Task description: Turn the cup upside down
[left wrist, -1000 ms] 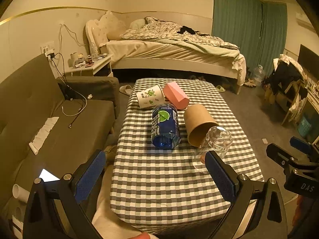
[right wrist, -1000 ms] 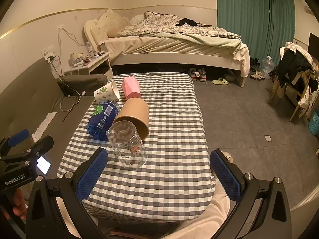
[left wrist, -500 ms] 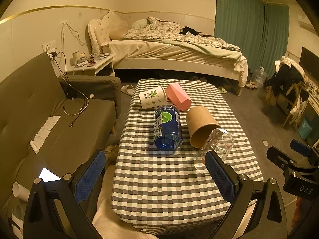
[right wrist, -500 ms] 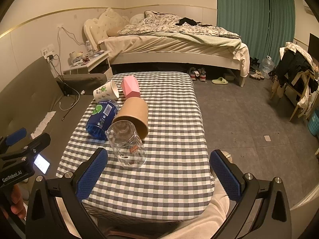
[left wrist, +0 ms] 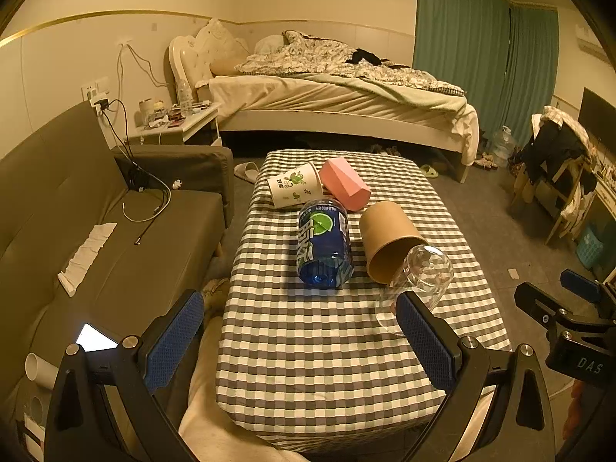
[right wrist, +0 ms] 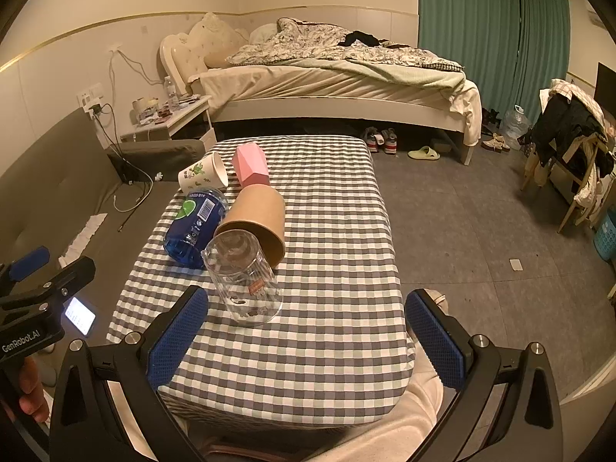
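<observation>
A clear glass cup [right wrist: 246,279] lies on its side on the checked table [right wrist: 327,331], its base resting against a brown paper cup [right wrist: 256,221] that also lies on its side. The glass also shows in the left wrist view [left wrist: 421,275], partly behind my left gripper's right finger. A white printed paper cup [left wrist: 294,188] lies on its side at the far left. My left gripper [left wrist: 300,342] is open and empty above the table's near edge. My right gripper [right wrist: 306,338] is open and empty, the glass just beyond its left finger.
A blue water bottle [left wrist: 325,248] lies beside the brown cup, a pink box [left wrist: 344,188] behind it. A grey sofa [left wrist: 77,231] runs along the left with a lit phone [left wrist: 96,342]. A bed [right wrist: 338,77] stands behind; chairs with clothes [right wrist: 569,146] stand right.
Both grippers have drifted slightly; the table scene shifts a little in each view. The cups, bottle and box have not moved. Both grippers stay open.
</observation>
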The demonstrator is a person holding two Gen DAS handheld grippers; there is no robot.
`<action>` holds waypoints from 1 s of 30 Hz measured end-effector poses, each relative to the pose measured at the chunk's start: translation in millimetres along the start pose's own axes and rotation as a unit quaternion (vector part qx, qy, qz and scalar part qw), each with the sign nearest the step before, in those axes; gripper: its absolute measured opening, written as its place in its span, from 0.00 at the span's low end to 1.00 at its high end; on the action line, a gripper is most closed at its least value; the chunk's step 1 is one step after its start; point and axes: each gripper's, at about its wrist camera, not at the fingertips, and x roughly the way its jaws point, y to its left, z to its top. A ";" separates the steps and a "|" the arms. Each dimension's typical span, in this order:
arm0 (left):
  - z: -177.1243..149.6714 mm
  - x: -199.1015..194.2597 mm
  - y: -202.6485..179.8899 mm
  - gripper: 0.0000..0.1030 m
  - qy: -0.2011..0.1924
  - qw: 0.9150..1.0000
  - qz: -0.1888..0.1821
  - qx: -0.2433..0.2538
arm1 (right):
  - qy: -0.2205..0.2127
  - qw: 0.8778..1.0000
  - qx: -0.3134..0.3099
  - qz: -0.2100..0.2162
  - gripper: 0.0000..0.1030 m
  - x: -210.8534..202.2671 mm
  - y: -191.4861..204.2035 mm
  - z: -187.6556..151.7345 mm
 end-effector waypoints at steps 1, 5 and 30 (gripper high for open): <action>-0.8 0.8 0.0 1.00 0.001 1.000 0.000 0.000 | 0.000 1.000 0.000 0.000 1.00 -0.2 0.8 0.0; -1.8 1.5 -0.2 1.00 0.001 1.000 0.003 0.000 | 0.001 1.000 0.001 0.000 1.00 -0.5 0.8 -1.3; -3.6 2.1 -1.1 1.00 0.005 1.000 0.004 0.002 | 0.009 1.000 0.007 -0.002 1.00 2.3 0.6 -4.8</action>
